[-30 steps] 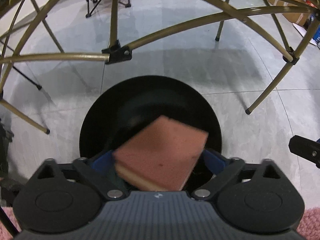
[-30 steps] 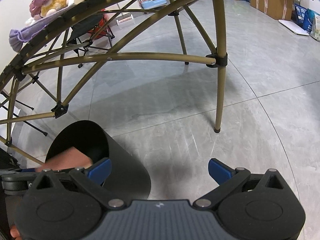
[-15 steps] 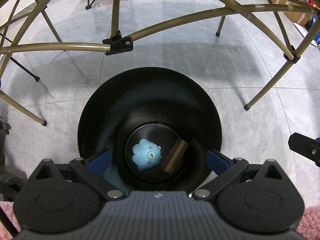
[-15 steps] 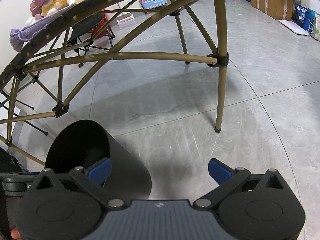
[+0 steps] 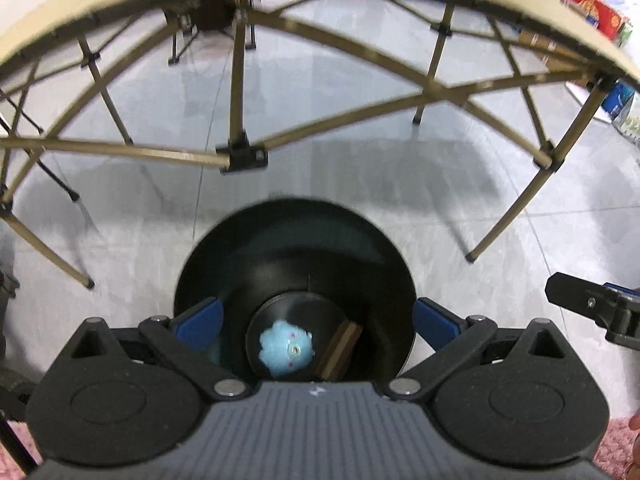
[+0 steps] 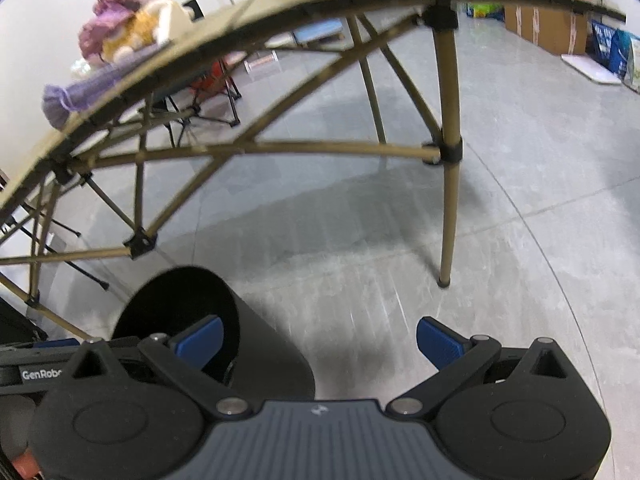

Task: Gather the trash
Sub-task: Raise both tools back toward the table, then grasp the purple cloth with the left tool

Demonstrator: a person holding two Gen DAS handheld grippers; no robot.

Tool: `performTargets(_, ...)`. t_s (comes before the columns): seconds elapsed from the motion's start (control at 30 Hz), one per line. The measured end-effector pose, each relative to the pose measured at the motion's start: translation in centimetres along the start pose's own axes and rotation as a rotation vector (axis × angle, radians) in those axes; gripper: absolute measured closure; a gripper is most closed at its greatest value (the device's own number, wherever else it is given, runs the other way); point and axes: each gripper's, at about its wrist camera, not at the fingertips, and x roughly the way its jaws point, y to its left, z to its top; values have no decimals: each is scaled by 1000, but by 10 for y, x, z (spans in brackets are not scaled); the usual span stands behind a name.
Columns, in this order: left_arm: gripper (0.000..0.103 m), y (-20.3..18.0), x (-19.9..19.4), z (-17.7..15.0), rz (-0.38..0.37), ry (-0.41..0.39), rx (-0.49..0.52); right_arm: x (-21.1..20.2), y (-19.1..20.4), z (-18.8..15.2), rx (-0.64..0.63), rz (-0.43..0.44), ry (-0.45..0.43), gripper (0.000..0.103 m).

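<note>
A black round trash bin [image 5: 292,248] stands on the grey floor under my left gripper [image 5: 316,316], which is open and empty above the bin's mouth. At the bin's bottom lie a light blue fuzzy toy [image 5: 285,347] and a pink-brown sponge [image 5: 339,350] standing on edge. In the right wrist view the same bin [image 6: 256,344] is at lower left. My right gripper [image 6: 318,338] is open and empty beside the bin, over bare floor. Part of the right gripper [image 5: 592,308] shows at the left view's right edge.
A folding camp table with a tan frame [image 5: 240,156] arches over the bin; its legs [image 6: 448,208] stand on the floor. Plush toys [image 6: 128,28] and a purple cloth [image 6: 76,96] lie on the tabletop. Cardboard boxes [image 6: 548,28] stand far right. A pink rug [image 5: 616,452] lies near me.
The sponge left my left gripper and fell into the bin. Both grippers have since risen and tilted up, so the tabletop's edge now shows.
</note>
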Motion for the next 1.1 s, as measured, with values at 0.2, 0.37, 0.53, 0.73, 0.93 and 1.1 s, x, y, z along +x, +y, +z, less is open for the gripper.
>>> performTargets(0.2,0,-3,-34,6,-17,-123,17,-19,4,14,-13,3,-104,0)
performTargets(0.37,0,-4,-64,14,-33,-250,37,-46,11,31,-50,70,-266,0)
performTargets(0.53,0,-1,-85,31,-41,-340,26,-73,25,54,-127,135,-441,0)
performTargets(0.73,0,1,-97,62,-12,-442,20,-81,40,90,-162,171,-559,0)
performTargets(0.93,0,4,-93,90,3,-501,9,-73,48,122,-117,182,-600,0)
performTargets(1.1,0,0,-80,113,25,-509,41,-55,64,140,-149,122,-620,0)
